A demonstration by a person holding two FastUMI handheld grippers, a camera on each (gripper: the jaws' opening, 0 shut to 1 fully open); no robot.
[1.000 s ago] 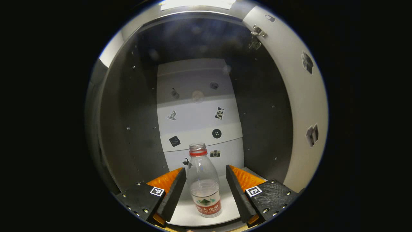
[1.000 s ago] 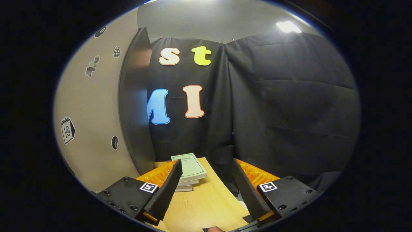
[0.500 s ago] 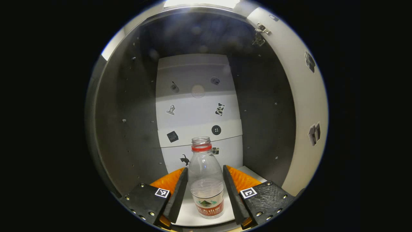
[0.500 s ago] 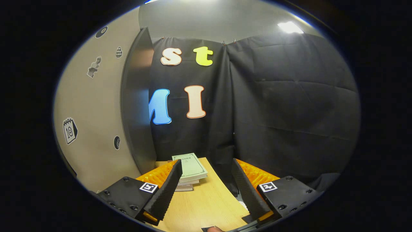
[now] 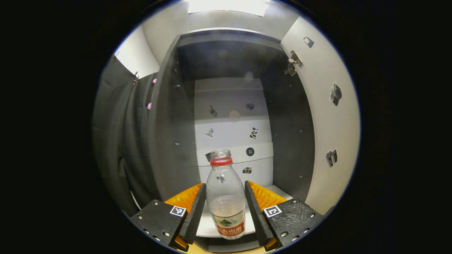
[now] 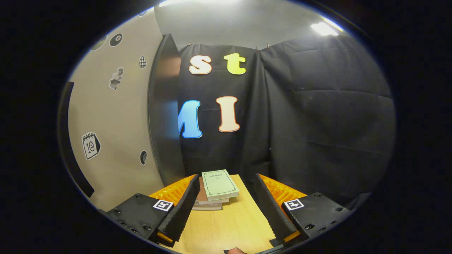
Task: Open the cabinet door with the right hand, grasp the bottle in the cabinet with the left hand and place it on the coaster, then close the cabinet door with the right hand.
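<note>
In the left gripper view the left gripper (image 5: pixel 225 206) had its jaws drawn in on the plastic water bottle (image 5: pixel 226 201), one finger flat against each flank of the lower body, level with the upper edge of the label; both fingers appeared to press on it, so it read as gripped; the bottle stood upright between them, just in front of the cabinet shelf edge (image 5: pixel 208 231), whether its base rested on the shelf or hung clear could not be told. The bottle was clear, thin-walled, uncapped, with a red ring (image 5: pixel 221 162) under the open mouth and a shallow layer of liquid low down; judged so, it would be light, easily dented, and smooth enough to slip or tilt if squeezed loosely; the stiffest hold was likely low on the body where the liquid and label lay, and it had to stay upright to avoid spilling. Beyond it lay the dark cabinet interior (image 5: pixel 226 63), the pale back panel (image 5: pixel 233 134) with small stickers, and the open cabinet door (image 5: pixel 325 116) on its hinge (image 5: pixel 293 61).

In the right gripper view the right gripper (image 6: pixel 226 208) hung with jaws wide apart and empty above the wooden bench (image 6: pixel 226 229); farther off a stack of books (image 6: pixel 215 190) lay on the bench, beside the door's outer face (image 6: pixel 116 141).
</note>
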